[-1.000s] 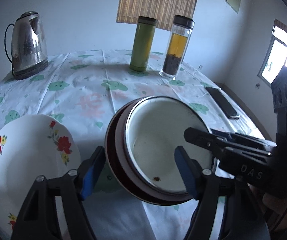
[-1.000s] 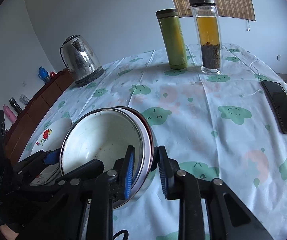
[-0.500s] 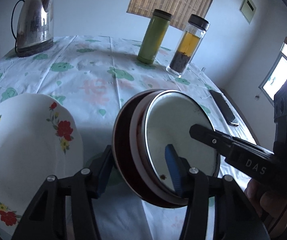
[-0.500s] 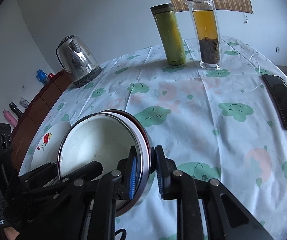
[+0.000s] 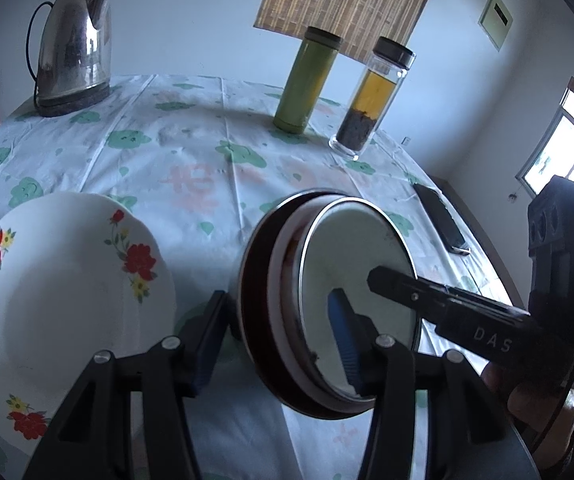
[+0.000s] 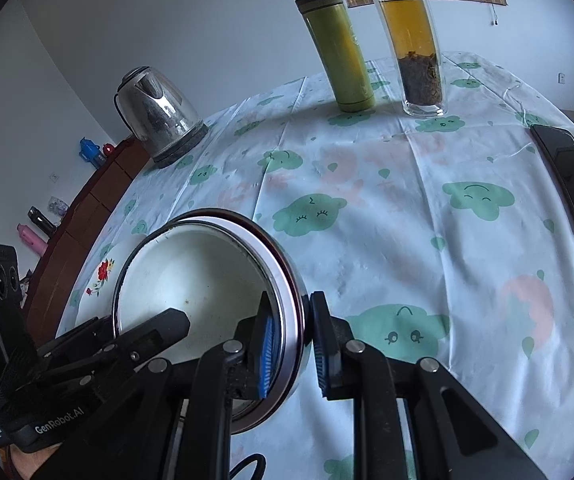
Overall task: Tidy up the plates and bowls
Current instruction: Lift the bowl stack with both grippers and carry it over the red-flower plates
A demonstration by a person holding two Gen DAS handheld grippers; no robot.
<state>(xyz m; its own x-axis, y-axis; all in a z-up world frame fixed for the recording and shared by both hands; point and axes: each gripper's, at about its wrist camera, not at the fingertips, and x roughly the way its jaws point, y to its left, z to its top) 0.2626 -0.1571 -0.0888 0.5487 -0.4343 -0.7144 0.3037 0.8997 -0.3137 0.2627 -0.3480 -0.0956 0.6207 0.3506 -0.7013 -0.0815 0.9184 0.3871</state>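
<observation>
1. Where the cloth-covered bench [image 6: 387,216] runs toward the far wall, a wide middle stretch lies open; the kettle [image 5: 73,44], green flask [image 5: 307,80] and tea bottle [image 5: 371,100] stand near its far edge, and the phone [image 6: 571,180] lies by the right edge.
2. The stacked bowls [image 5: 287,280], steel-rimmed white inside dark red, are tilted above the near bench, just beside the flowered plate [image 5: 59,280].
3. The left gripper [image 5: 275,340] has its jaws clamped across the stack's near rim.
4. The right gripper [image 6: 291,344] has its jaws pinching the opposite rim.
</observation>
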